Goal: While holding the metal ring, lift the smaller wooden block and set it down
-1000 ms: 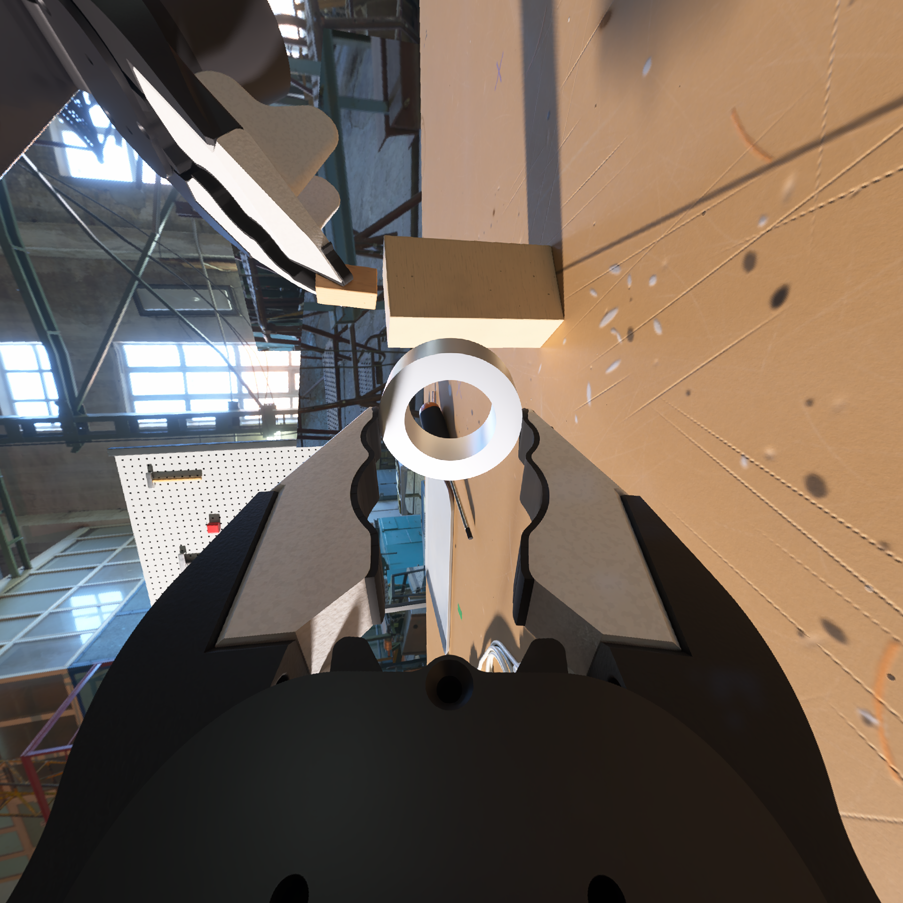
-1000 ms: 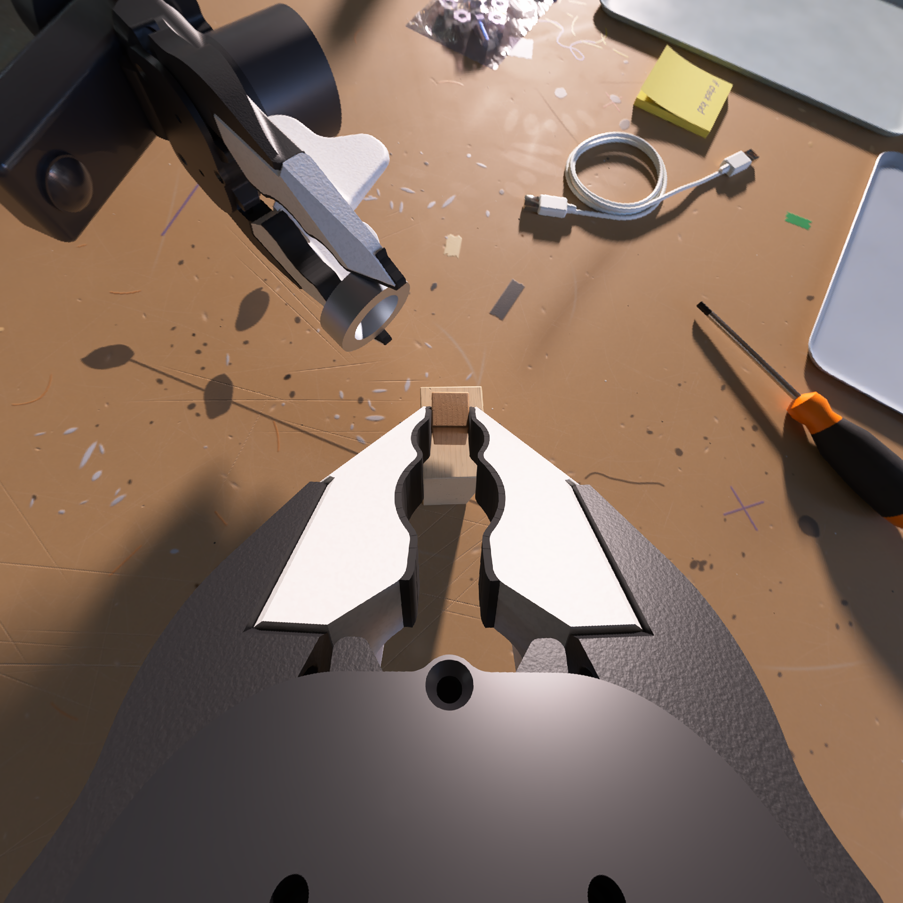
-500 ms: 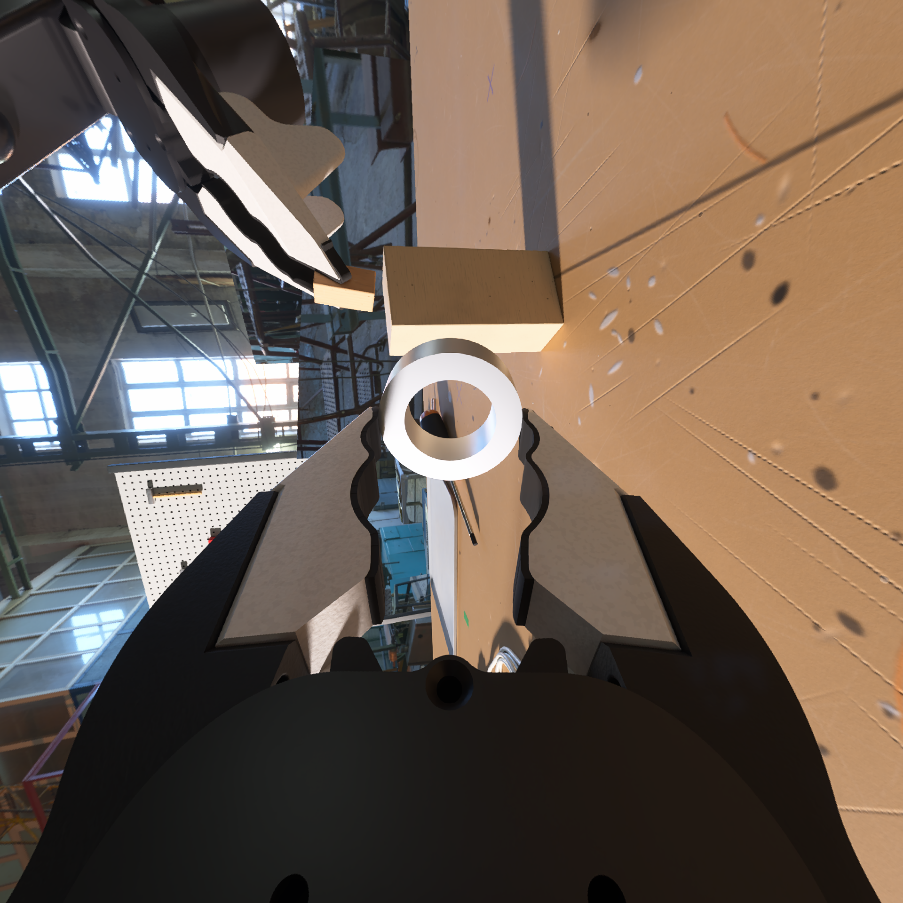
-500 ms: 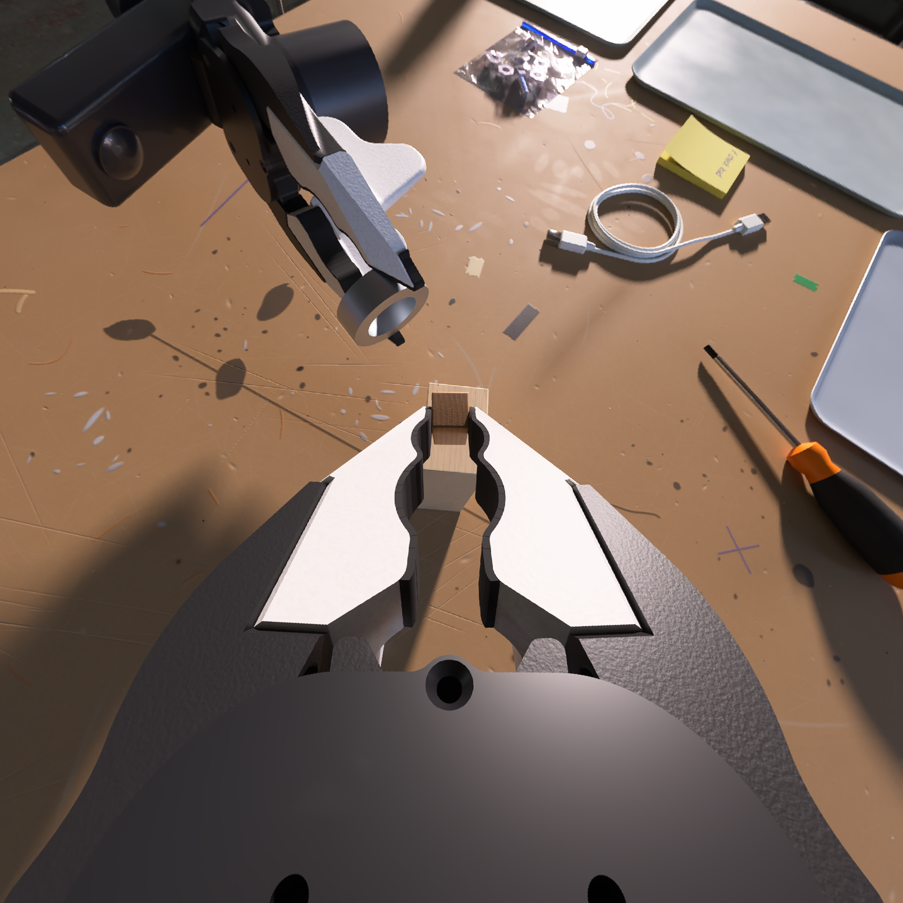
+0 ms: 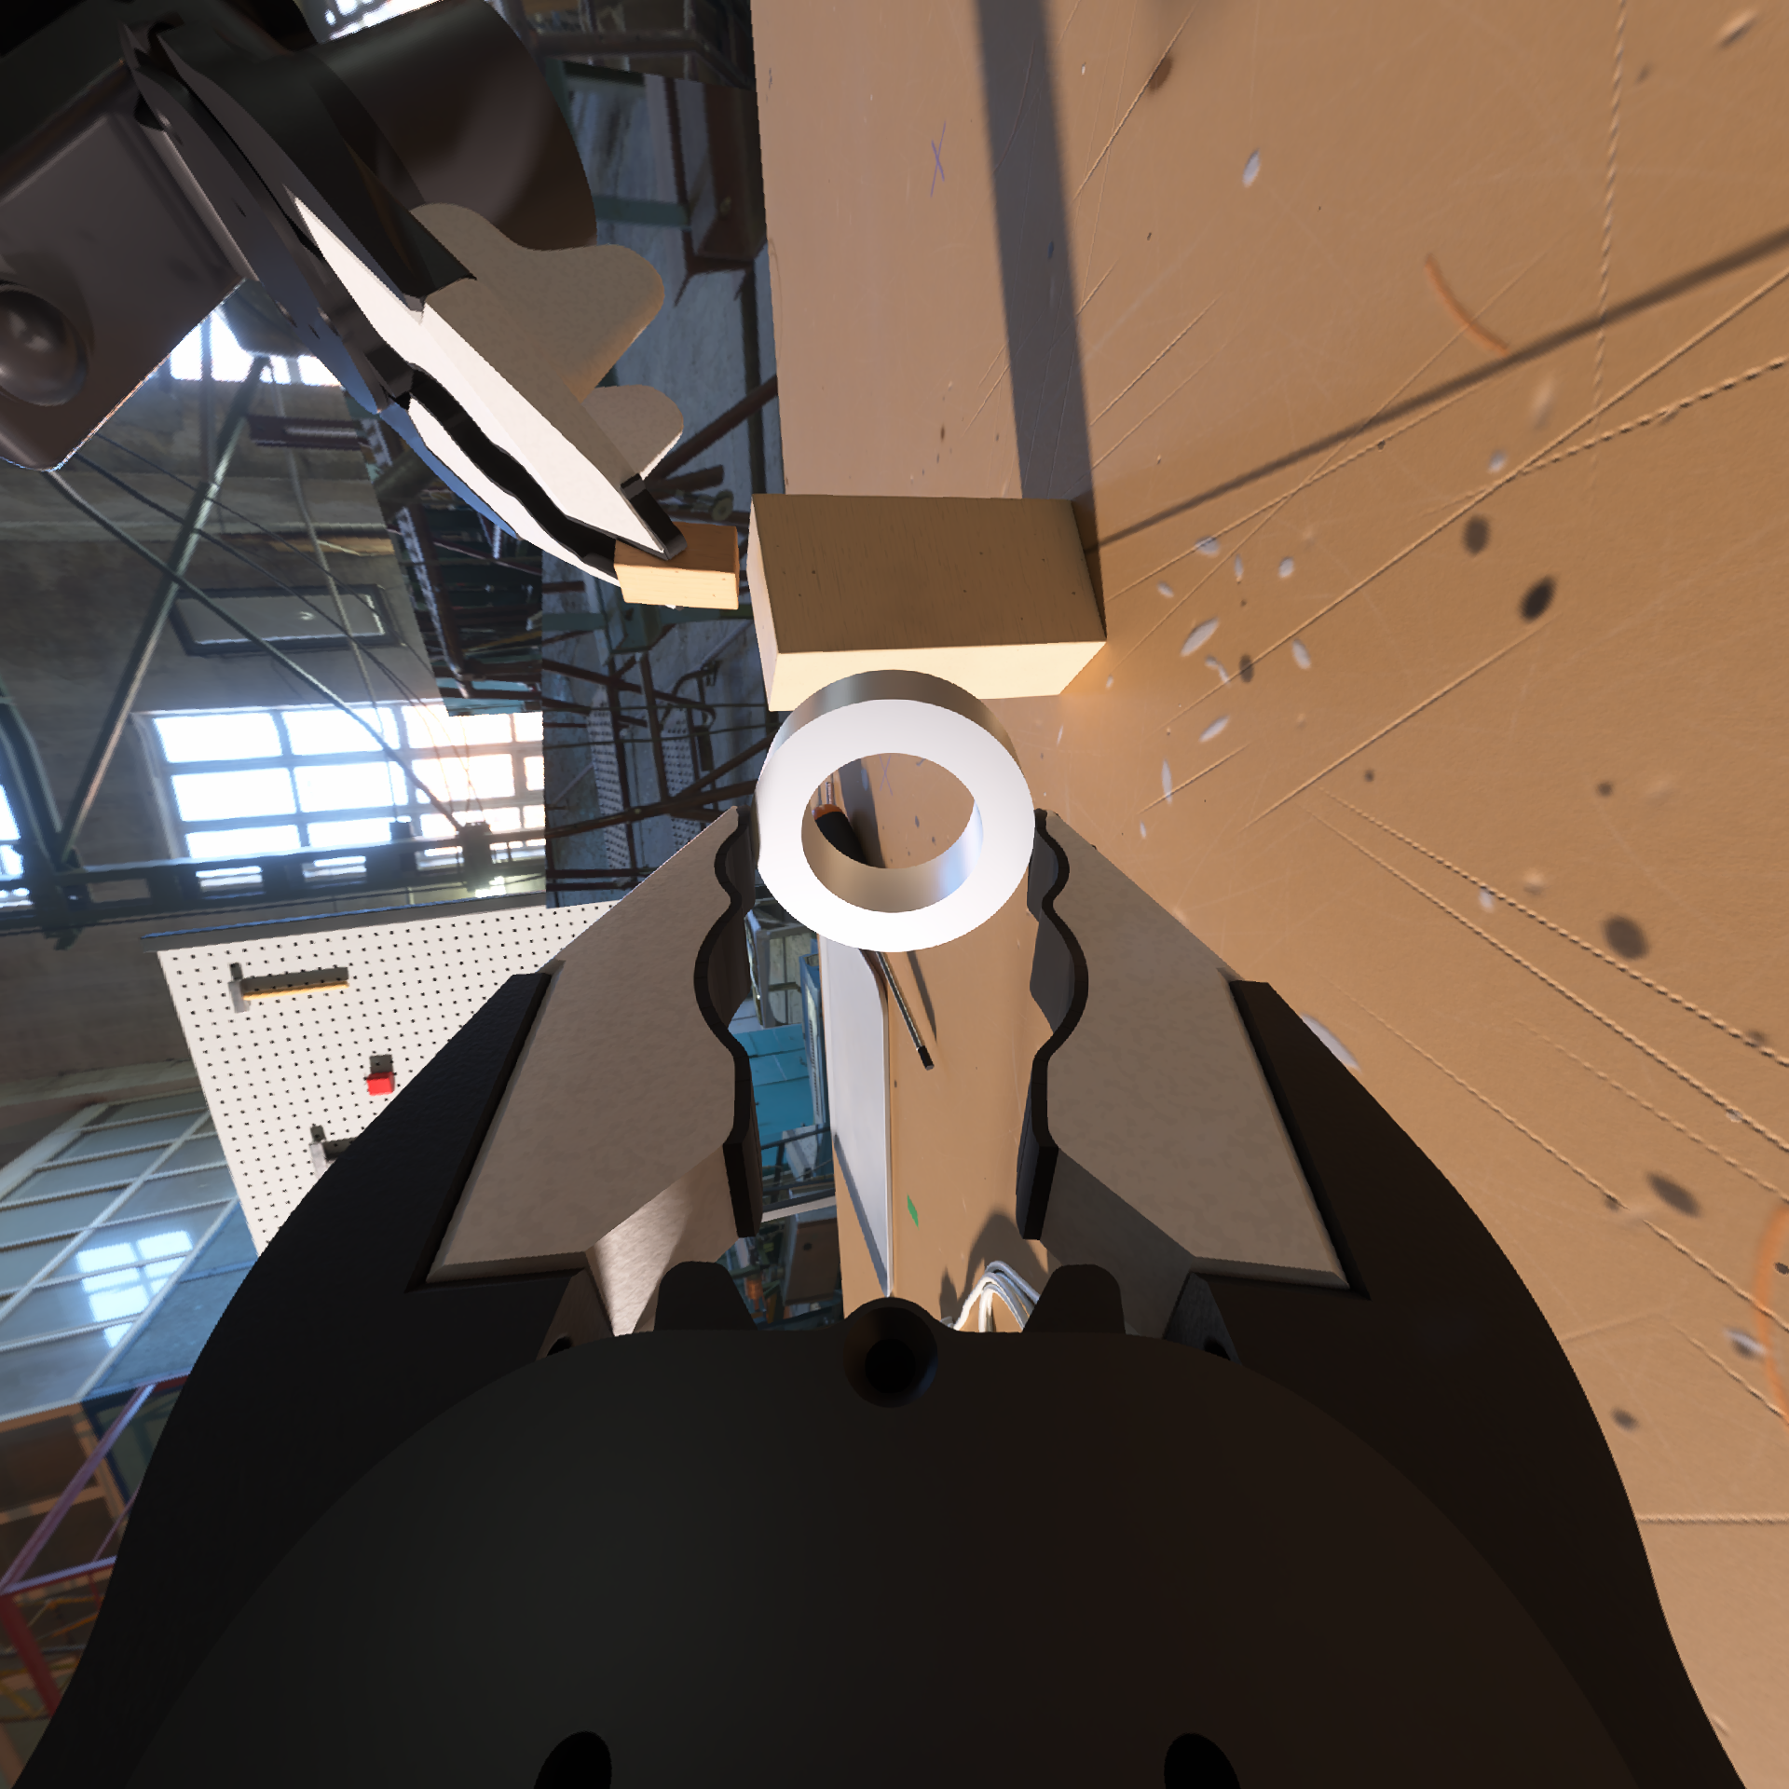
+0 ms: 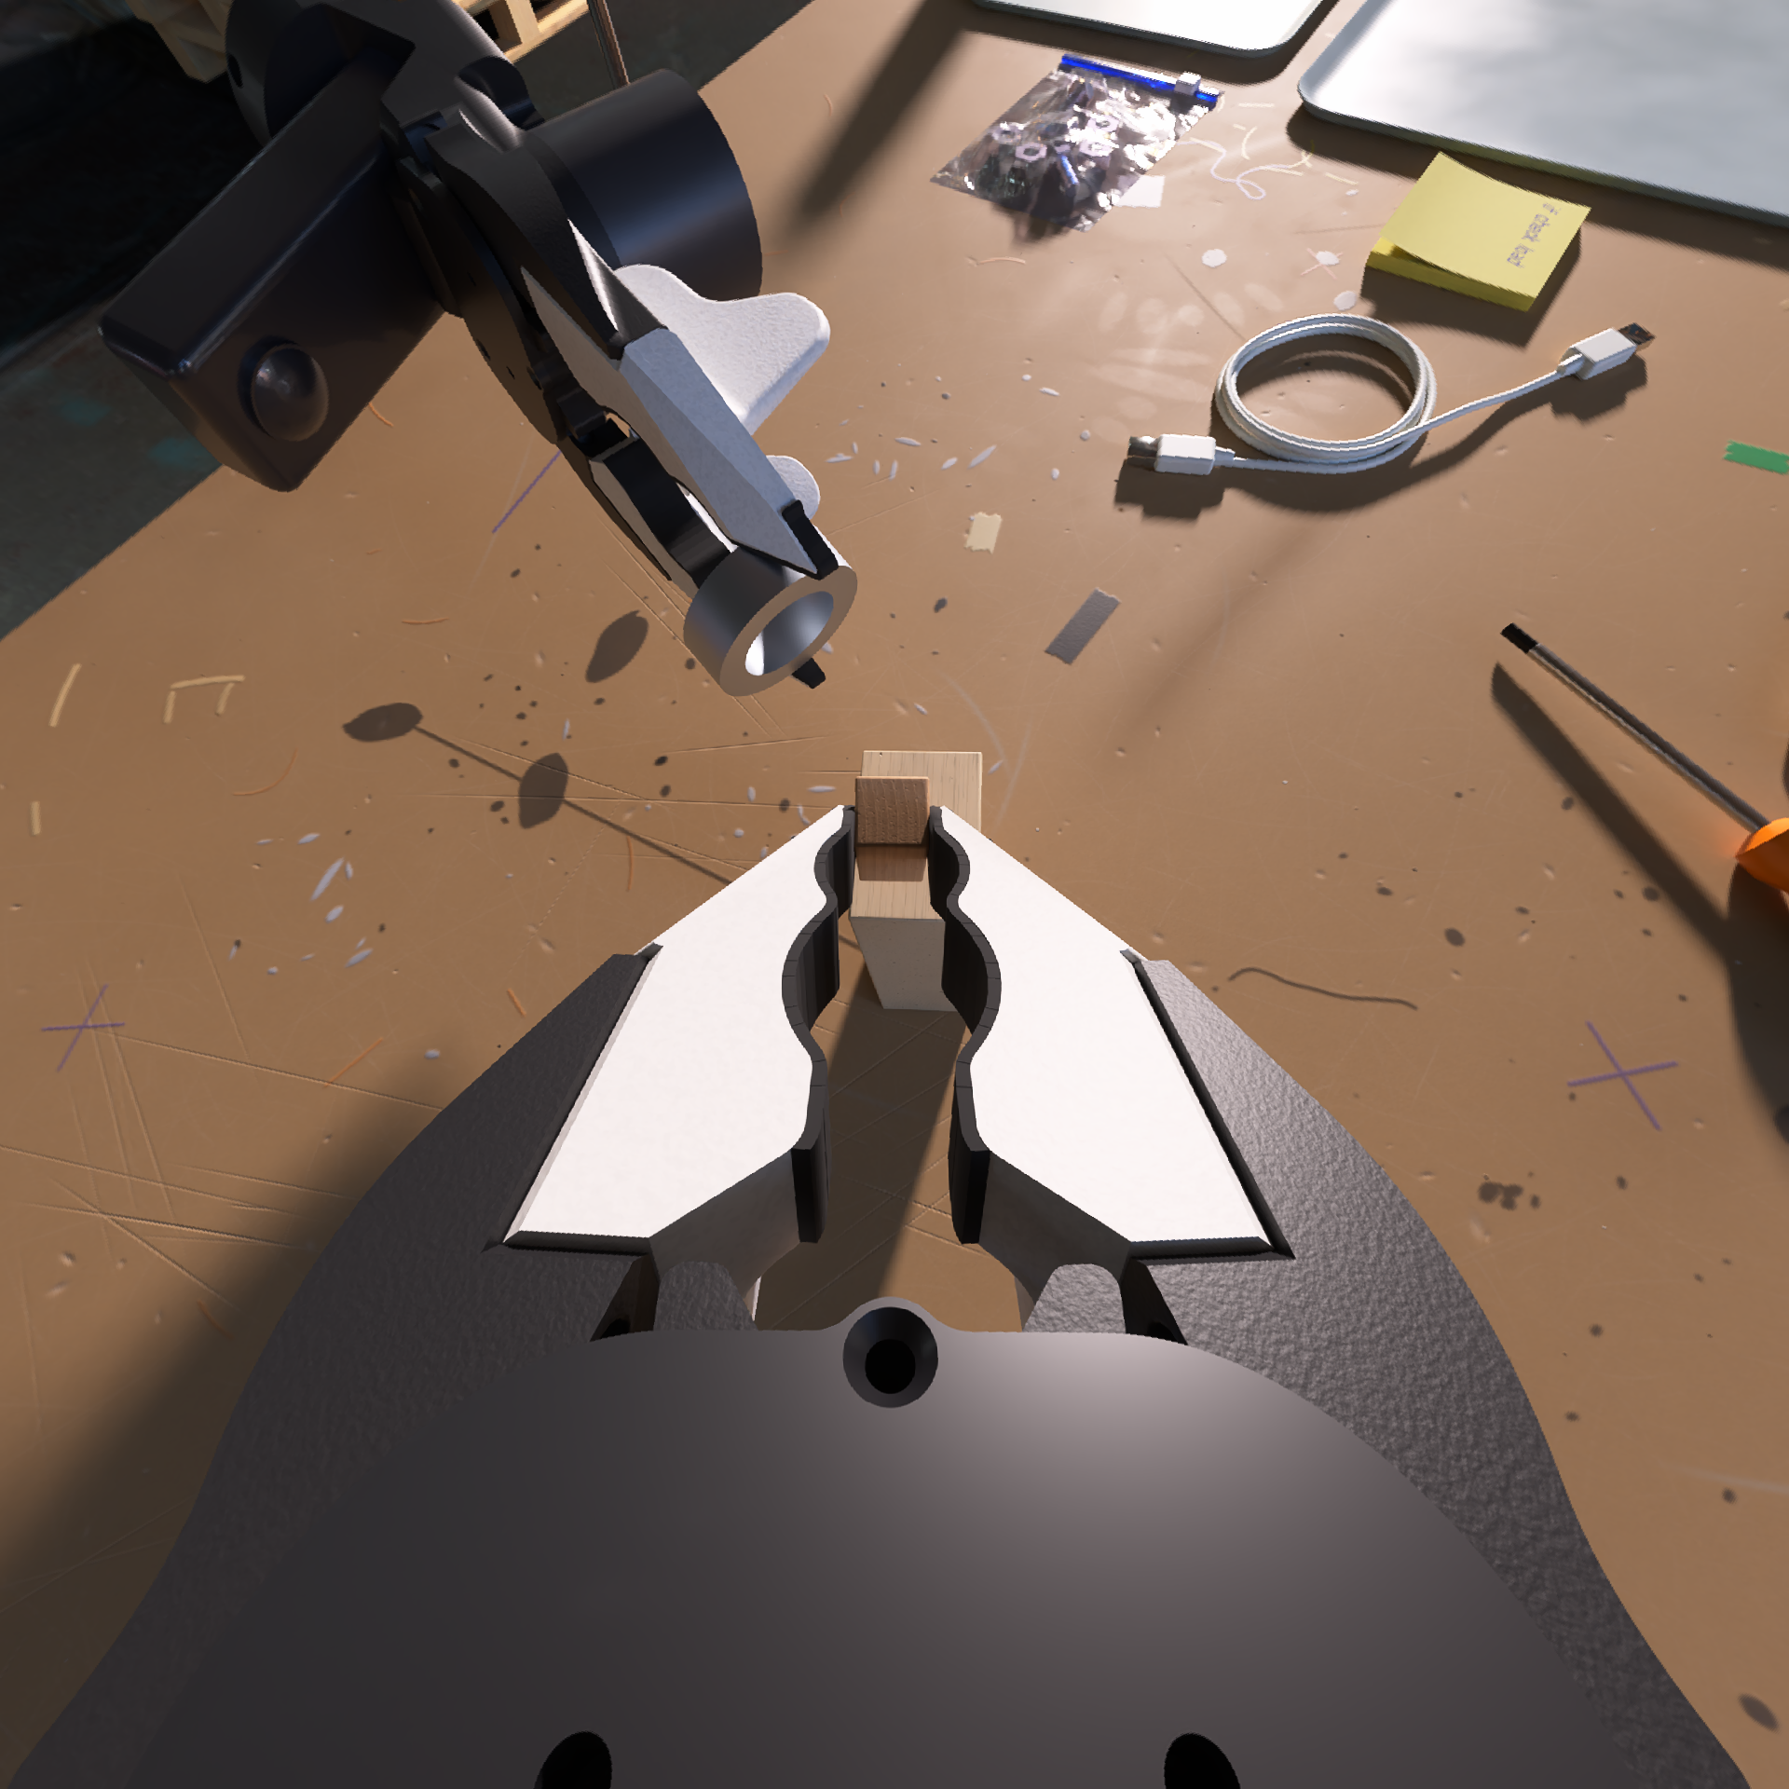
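My left gripper (image 5: 891, 823) is shut on the metal ring (image 5: 891, 808) and holds it in the air beside the larger wooden block (image 5: 924, 581), which stands on the brown table (image 5: 1452, 871). My right gripper (image 6: 891, 818) is shut on the smaller wooden block (image 6: 891, 808), directly over the larger block (image 6: 905, 949). In the left wrist view the smaller block (image 5: 678, 571) hangs just off the larger block's top, a thin gap between them, under the right gripper (image 5: 649, 537). The right wrist view shows the left gripper (image 6: 774, 620) with the ring (image 6: 774, 634) at upper left.
On the table to the right lie an orange-handled screwdriver (image 6: 1646, 736), a coiled white cable (image 6: 1326, 397), a yellow sticky pad (image 6: 1471, 232), a plastic bag of small parts (image 6: 1065, 136) and metal trays (image 6: 1597, 87). The table's edge runs at far left.
My right gripper has drawn back and tilted with the smaller block in its grip, so more of the far table shows. The left gripper still holds the ring in nearly the same place.
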